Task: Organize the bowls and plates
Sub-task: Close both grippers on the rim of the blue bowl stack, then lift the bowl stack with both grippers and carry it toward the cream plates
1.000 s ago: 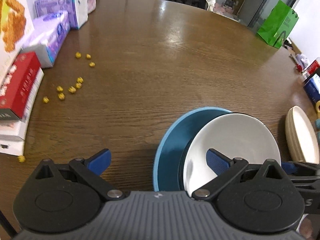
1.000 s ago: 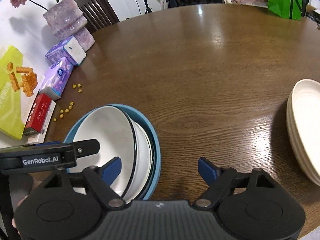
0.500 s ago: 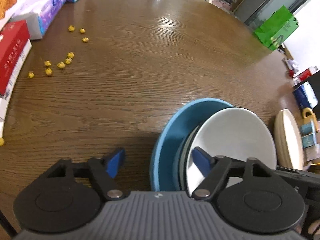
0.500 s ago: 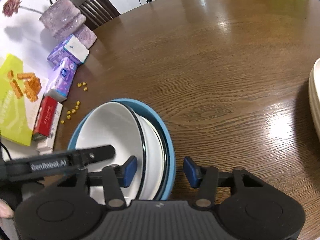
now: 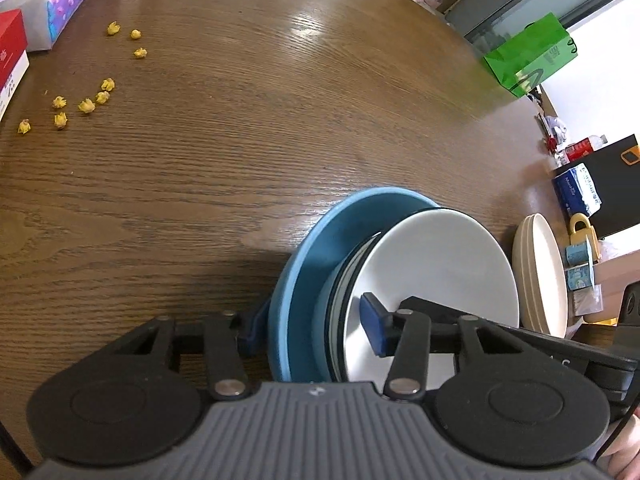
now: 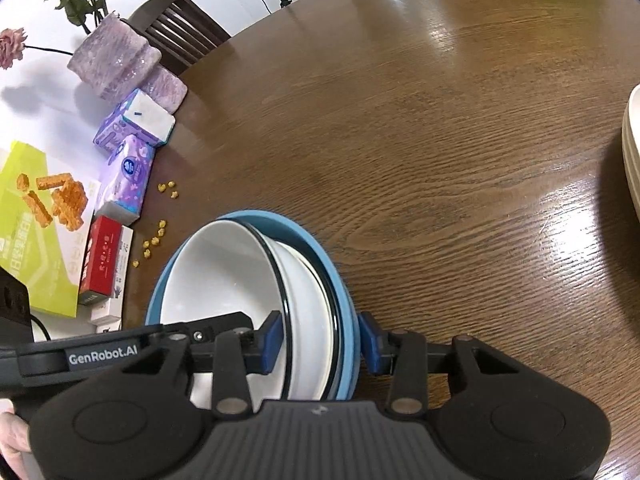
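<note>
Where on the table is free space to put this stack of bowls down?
The widest bare wood lies beyond the bowl stack, between the yellow crumbs and the cream plates, reaching toward the green bag. The edge with the tissue packs and boxes is crowded.

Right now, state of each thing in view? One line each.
left gripper: jaws closing over the near rims of the nested bowls.
right gripper: jaws closing over the rims on the opposite side.
blue bowl: on the table, outermost of the stack.
white bowls: nested inside the blue bowl, empty.
cream plates: stacked, untouched.
yellow crumbs: scattered loose on the table.
</note>
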The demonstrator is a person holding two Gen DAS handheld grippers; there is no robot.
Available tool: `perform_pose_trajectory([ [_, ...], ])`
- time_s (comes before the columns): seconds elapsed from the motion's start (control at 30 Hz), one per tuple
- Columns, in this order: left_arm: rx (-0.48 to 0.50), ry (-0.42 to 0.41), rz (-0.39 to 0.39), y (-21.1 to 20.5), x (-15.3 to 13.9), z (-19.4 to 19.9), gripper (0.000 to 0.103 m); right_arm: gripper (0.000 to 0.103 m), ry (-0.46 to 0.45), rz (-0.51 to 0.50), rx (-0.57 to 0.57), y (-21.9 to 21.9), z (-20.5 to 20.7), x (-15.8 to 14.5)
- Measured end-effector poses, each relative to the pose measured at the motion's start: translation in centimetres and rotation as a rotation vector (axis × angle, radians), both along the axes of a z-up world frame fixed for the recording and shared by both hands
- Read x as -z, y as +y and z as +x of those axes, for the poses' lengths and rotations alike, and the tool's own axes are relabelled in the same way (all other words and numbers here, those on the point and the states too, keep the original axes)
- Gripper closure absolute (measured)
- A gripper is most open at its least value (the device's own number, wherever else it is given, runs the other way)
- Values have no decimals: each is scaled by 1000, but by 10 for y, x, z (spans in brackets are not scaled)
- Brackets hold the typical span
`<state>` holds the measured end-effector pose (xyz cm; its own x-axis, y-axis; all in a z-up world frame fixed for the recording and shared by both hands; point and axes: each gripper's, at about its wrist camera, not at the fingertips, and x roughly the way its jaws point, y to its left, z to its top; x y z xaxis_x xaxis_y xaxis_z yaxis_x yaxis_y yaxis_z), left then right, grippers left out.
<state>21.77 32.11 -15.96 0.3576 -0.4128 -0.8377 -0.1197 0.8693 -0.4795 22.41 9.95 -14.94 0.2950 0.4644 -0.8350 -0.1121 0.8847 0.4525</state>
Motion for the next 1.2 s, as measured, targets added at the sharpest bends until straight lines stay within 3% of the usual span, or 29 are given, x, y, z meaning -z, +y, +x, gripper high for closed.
perform_pose_trajectory([
  [0.33, -34, -2, -3, 0, 0, -9, 55, 65, -4, 18, -30, -4, 1, 0],
  [0.8, -142, 33, 5, -5, 2, -19, 41, 63, 40, 79, -144, -8, 20, 6],
  [1.2, -183, 44, 0, 1, 3, -25, 37, 63, 103, 229, -152, -26, 31, 26],
])
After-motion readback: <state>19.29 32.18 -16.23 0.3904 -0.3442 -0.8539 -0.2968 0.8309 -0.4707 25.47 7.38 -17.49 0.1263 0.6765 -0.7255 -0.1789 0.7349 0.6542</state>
